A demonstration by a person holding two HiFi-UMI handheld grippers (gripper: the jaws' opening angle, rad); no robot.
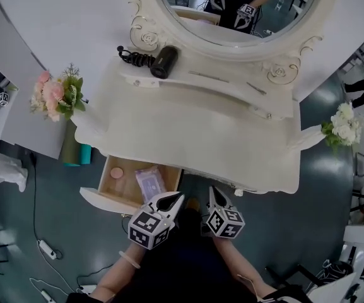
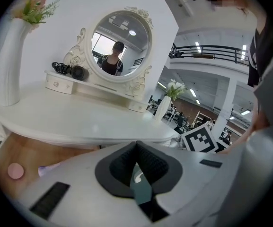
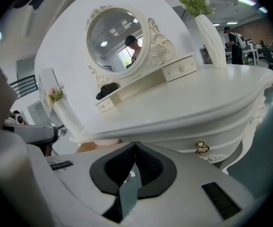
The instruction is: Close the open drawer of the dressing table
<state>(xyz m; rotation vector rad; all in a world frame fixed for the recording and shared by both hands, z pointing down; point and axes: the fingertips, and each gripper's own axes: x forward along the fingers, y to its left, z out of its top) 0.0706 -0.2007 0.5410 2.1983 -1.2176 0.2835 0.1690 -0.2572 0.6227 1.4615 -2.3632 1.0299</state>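
The white dressing table [image 1: 200, 131] has its left drawer [image 1: 103, 201] pulled out toward me. On the drawer's wooden bottom lie a pink round disc [image 1: 117, 173] and a lilac packet [image 1: 149, 182]. My left gripper [image 1: 172, 201] is shut and empty, its tip over the drawer's near right corner. My right gripper [image 1: 213, 193] is also shut and empty, just to the right, under the table's front edge. The left gripper view shows the wooden drawer [image 2: 27, 152] and the pink disc [image 2: 15, 170] beyond the shut left gripper [image 2: 136, 143]. The right gripper [image 3: 136, 144] points at the table's front.
A black hair dryer [image 1: 163, 62] lies on the shelf below the oval mirror [image 1: 232, 5]. A vase of pink flowers [image 1: 55, 96] stands at the table's left end and white flowers [image 1: 342, 126] at the right. A gold knob [image 3: 202, 147] marks the shut right drawer. Cables [image 1: 43, 248] cross the floor.
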